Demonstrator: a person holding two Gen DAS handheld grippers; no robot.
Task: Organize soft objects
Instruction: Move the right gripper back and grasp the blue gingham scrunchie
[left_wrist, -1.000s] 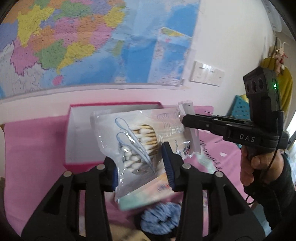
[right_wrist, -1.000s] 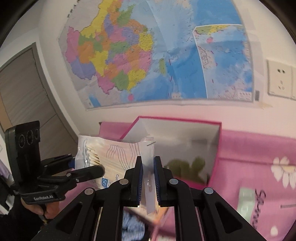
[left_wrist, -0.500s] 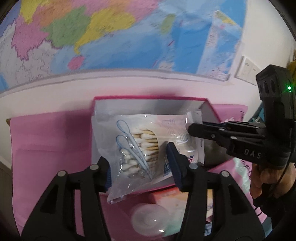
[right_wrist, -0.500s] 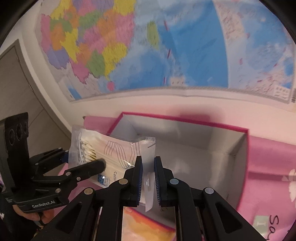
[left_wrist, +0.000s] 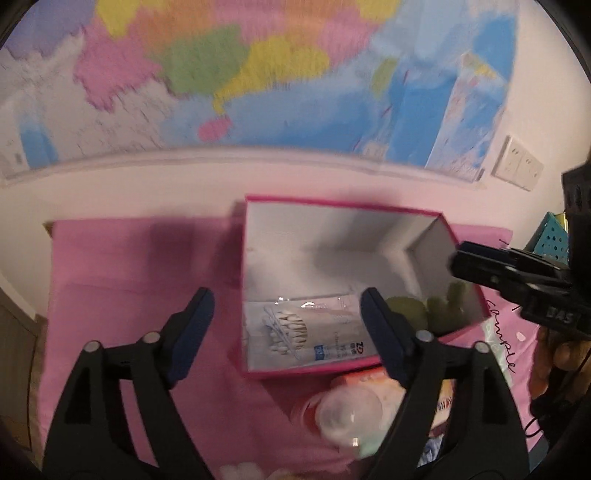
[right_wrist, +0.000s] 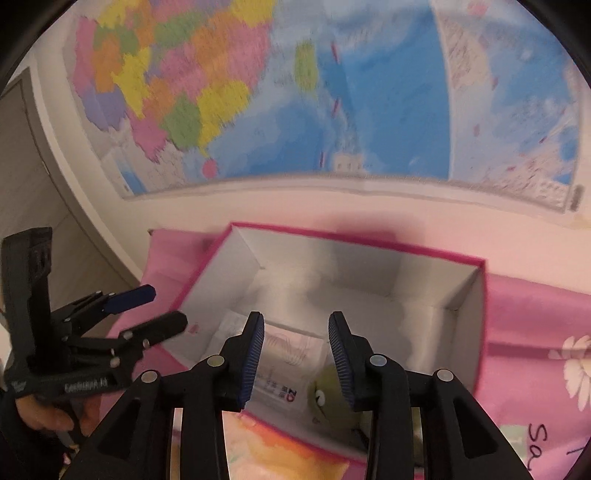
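Observation:
A clear bag of cotton swabs (left_wrist: 306, 332) lies inside the pink-edged white box (left_wrist: 332, 218), at its near left corner; it also shows in the right wrist view (right_wrist: 291, 354). A green plush toy (left_wrist: 439, 306) sits in the box beside it, also in the right wrist view (right_wrist: 328, 398). My left gripper (left_wrist: 286, 332) is open and empty above the box's near left edge. My right gripper (right_wrist: 295, 354) is open and empty above the bag. In the left wrist view the right gripper (left_wrist: 517, 273) is at the right.
The box (right_wrist: 354, 240) stands on a pink cloth (left_wrist: 129, 277) against a wall with a map (left_wrist: 258, 74). In front of the box lie a clear round lid (left_wrist: 347, 413) and an orange packet (left_wrist: 388, 384). A teal basket (left_wrist: 550, 240) stands far right.
Both grippers held the swab bag above the box; both have opened and the bag has dropped into the box. Both views have tilted down toward the box.

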